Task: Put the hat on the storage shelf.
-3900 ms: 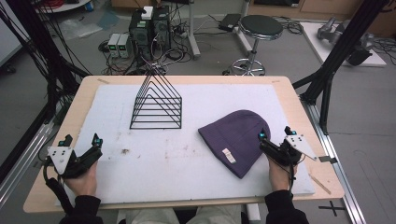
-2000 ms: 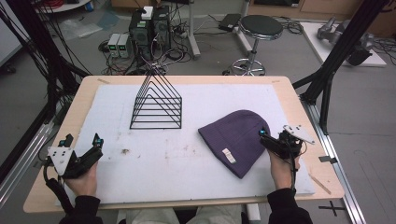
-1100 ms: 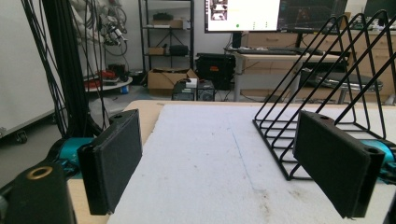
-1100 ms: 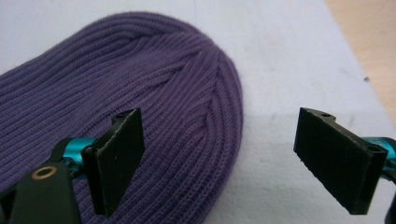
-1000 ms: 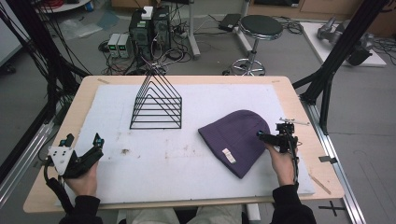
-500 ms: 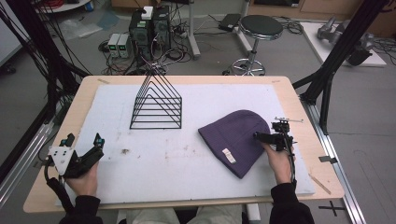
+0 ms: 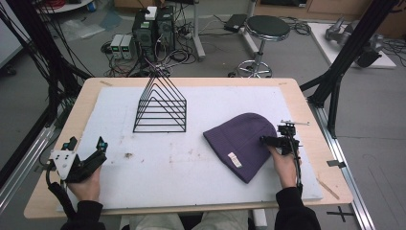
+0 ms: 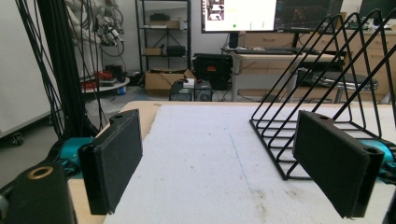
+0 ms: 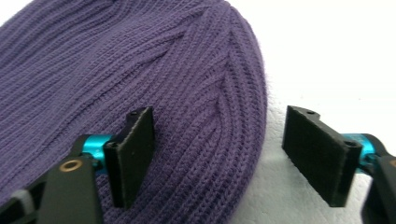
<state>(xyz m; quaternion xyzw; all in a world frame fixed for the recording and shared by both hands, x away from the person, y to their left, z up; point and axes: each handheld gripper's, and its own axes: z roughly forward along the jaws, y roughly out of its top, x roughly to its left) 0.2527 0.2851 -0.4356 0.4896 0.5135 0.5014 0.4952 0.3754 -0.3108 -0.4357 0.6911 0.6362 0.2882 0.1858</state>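
Change: the right gripper [image 7: 266,140] has swung round over the last few seconds, from lying beside the purple beanie [image 7: 244,141] near the surface's right edge to pointing leftward at the hat's crown side, and its jaws have just been closing a little.
Right jaws: apart; in the right gripper view the right gripper [image 9: 219,156] straddles the beanie's rounded edge, one jaw over the knit, the other over the white foam mat [image 9: 327,60]. The pads do not press the fabric yet.
Beanie: it lies flat on the mat in the right half of the surface, closer to the near edge than the far one, its small label [image 7: 234,159] facing up.
Left gripper: the left gripper [image 7: 98,152] rests near the surface's near-left corner, unmoved; its jaws stand wide apart with nothing between them.
Wire rack: the rack [image 7: 160,106] stands toward the far edge, well apart from the hat.
Meaning: likely the grasp on the beanie's edge is starting; a firm pinch is still to come.
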